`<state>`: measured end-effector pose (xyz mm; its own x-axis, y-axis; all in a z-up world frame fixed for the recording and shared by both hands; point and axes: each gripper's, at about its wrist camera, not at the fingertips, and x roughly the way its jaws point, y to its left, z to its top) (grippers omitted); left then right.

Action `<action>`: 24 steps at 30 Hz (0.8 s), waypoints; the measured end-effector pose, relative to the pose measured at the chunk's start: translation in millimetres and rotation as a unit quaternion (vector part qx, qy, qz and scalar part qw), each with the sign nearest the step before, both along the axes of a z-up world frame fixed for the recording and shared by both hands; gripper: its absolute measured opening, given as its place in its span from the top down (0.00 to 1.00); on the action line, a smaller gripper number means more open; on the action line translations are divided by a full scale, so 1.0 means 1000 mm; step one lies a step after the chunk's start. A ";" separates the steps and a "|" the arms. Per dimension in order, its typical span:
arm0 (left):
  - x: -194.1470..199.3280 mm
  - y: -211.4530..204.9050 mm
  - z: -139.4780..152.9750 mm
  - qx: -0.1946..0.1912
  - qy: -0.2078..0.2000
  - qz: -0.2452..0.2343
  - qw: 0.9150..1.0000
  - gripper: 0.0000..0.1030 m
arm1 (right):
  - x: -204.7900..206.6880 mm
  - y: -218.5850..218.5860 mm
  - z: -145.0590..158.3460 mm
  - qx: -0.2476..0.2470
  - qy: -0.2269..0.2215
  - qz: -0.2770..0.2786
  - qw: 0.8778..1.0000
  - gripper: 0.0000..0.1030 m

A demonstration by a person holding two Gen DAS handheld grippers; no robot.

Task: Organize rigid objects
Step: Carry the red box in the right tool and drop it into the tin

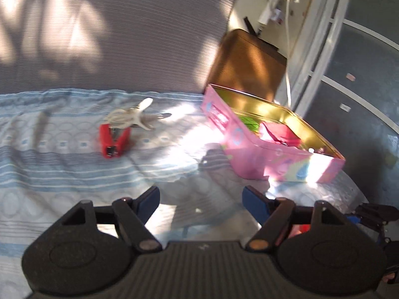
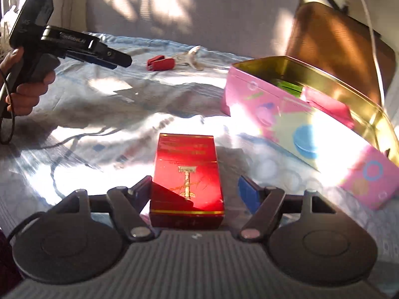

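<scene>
A red box (image 2: 187, 182) with gold lettering lay flat on the blue-and-white patterned bedsheet (image 2: 99, 114), sitting between the spread fingers of the right gripper (image 2: 197, 189). The left blue pad appeared to touch the box's side, while a gap showed between the box and the right pad (image 2: 245, 194), so the box was not pinched.

Just to the right stood an open pink tin (image 2: 286, 114) with a gold interior, tilted on the sheet and holding a green item (image 2: 289, 87) and a pinkish-red packet (image 2: 329, 104). In the left wrist view the same pink tin (image 1: 261, 154) sat ahead and to the right of the left gripper (image 1: 200, 196), whose blue-padded fingers were parted with nothing between them, above the sheet.

Farther back on the bed, a red stapler (image 1: 113, 139) lay touching a white clip-like object (image 1: 134, 119); both also appeared in the right wrist view, the stapler (image 2: 160, 63) beyond the left gripper's black body (image 2: 74, 47), held by a hand (image 2: 27, 92). A brown case (image 1: 247, 64) stood behind the tin, against a grey headboard (image 1: 124, 37) dappled with sunlight.
</scene>
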<state>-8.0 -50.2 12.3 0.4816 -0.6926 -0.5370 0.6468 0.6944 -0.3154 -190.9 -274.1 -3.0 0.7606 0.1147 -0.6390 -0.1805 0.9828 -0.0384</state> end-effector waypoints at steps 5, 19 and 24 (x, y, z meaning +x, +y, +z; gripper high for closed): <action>-0.027 -0.061 -0.002 -0.007 0.029 -0.079 0.996 0.27 | -0.026 -0.015 -0.004 0.043 -0.021 -0.033 0.998 0.26; -0.047 -0.103 0.002 0.038 0.031 -0.122 0.991 0.42 | -0.018 -0.015 -0.005 0.074 -0.072 -0.037 0.994 0.43; -0.020 -0.131 0.053 0.012 -0.023 -0.117 0.993 0.42 | 0.005 -0.036 0.030 0.066 -0.138 -0.053 0.987 0.43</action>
<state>-27.9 -181.4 65.8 0.3339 -0.7748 -0.5368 0.8039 0.5314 -0.2670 -186.3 -309.8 27.3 0.9159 0.0937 -0.3904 -0.0771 0.9953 0.0581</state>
